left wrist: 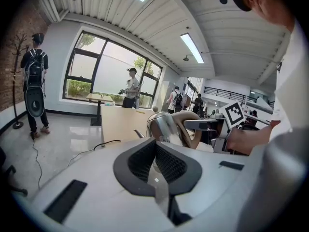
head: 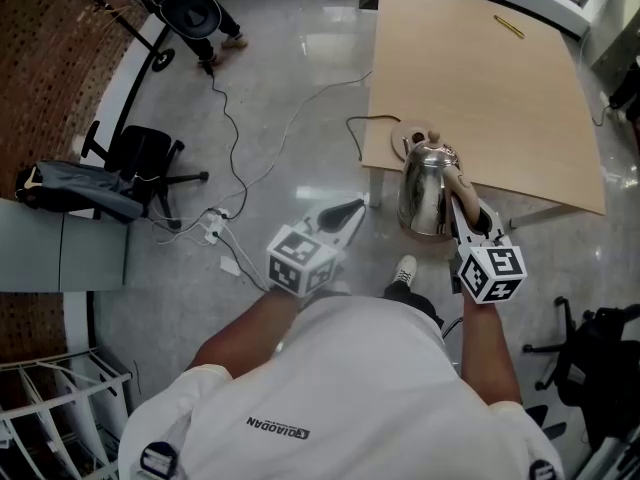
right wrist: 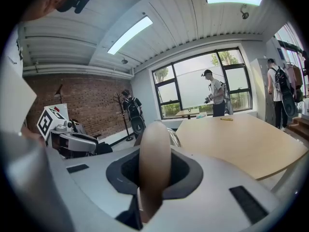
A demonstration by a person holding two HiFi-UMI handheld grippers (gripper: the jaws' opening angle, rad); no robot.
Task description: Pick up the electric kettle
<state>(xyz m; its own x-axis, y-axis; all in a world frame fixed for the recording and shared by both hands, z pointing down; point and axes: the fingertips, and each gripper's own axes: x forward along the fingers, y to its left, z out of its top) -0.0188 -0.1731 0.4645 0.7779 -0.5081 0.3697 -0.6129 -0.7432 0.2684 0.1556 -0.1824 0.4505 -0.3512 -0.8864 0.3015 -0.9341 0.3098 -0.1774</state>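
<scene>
Off the table's (head: 480, 78) near-left corner, electric kettle (head: 425, 200) hangs over the floor, clear of its base (head: 409, 133) on that corner. My right gripper (head: 458, 193) is clamped on the tan handle (right wrist: 154, 153). Left gripper (head: 348, 211) just beside the kettle, jaws together, empty.

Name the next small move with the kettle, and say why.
Probably keep the kettle upright and draw it clear of the table: the right gripper is shut on its handle, it is already off its base by the table's edge, and the left gripper is empty.
</scene>
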